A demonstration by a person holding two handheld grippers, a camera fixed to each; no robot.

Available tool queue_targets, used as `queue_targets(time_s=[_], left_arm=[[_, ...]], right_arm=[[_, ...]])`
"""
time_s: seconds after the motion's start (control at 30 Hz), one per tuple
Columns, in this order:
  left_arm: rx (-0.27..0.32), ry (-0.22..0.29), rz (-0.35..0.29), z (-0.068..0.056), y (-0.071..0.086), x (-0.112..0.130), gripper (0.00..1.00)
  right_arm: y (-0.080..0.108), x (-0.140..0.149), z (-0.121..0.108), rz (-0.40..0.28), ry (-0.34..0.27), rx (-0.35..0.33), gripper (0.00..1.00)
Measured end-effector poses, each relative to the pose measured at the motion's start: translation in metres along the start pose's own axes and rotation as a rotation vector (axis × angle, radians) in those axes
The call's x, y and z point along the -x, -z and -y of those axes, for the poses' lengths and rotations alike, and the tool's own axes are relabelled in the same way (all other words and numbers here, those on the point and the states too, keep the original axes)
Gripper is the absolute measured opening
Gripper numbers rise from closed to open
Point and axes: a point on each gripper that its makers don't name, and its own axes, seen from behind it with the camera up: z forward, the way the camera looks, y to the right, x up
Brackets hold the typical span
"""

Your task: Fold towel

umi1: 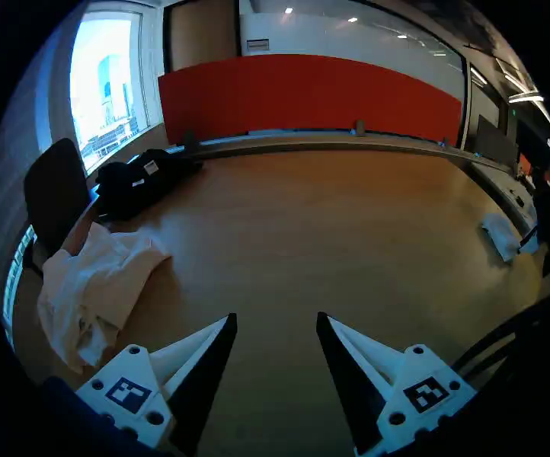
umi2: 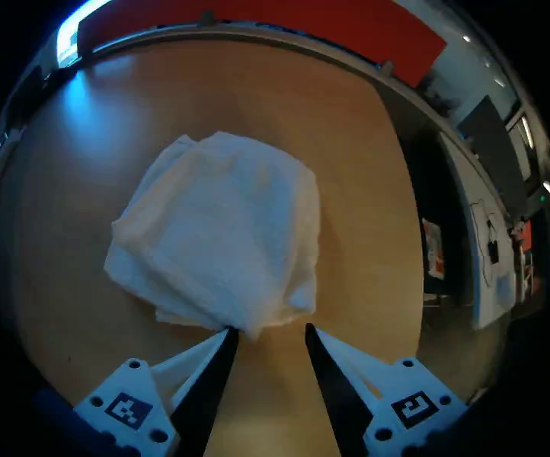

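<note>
the left gripper (umi1: 275, 324) hangs low over a wooden table (umi1: 313, 228), its two fingers spread wide with nothing between them but bare wood; at the table's left edge in the left gripper view lies a crumpled heap (umi1: 96, 293) of pale cloth, partly draped over the edge; behind it sit a black bag (umi1: 142, 179) and a dark chair (umi1: 54, 190), with a window (umi1: 103, 91) beyond and a red partition (umi1: 305, 95) along the far side; far right, near the table edge, lies a small pale bundle (umi1: 501, 234), too small to tell what it is; in the right gripper view the white towel (umi2: 218, 240) lies folded into a rough square on the table (umi2: 62, 190), layers showing at its near edge; the right gripper (umi2: 270, 329) is also spread apart, holding nothing; the towel's near corner sits just at the tip of one finger (umi2: 214, 365), reaching a little into the gap, while the other finger is clear of it.
</note>
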Motion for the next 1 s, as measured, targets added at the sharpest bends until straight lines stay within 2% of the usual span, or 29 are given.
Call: queue_targets(time_s=[0.4, 0.67, 0.73, 0.83, 0.87, 1.0], left_arm=[[0.0, -0.002, -0.003, 0.0, 0.001, -0.001, 0.77], [-0.002, 0.002, -0.007, 0.002, 0.002, -0.002, 0.77], [-0.002, 0.003, -0.009, 0.001, 0.002, -0.003, 0.77], [0.0, 0.005, -0.012, 0.001, 0.001, -0.004, 0.77], [0.002, 0.006, -0.012, 0.001, 0.001, -0.005, 0.77], [0.007, 0.006, -0.015, -0.002, 0.0, -0.006, 0.77]], right_arm=[[0.001, 0.0, -0.001, -0.004, -0.005, 0.004, 0.68], [0.009, 0.004, 0.0, -0.014, -0.001, 0.004, 0.68], [0.011, 0.004, 0.0, -0.019, -0.003, 0.006, 0.74], [0.016, 0.004, 0.001, -0.032, -0.009, 0.007, 0.97], [0.017, 0.003, 0.002, -0.039, -0.012, 0.006, 1.0], [0.022, 0.0, 0.004, -0.058, -0.018, 0.009, 1.0]])
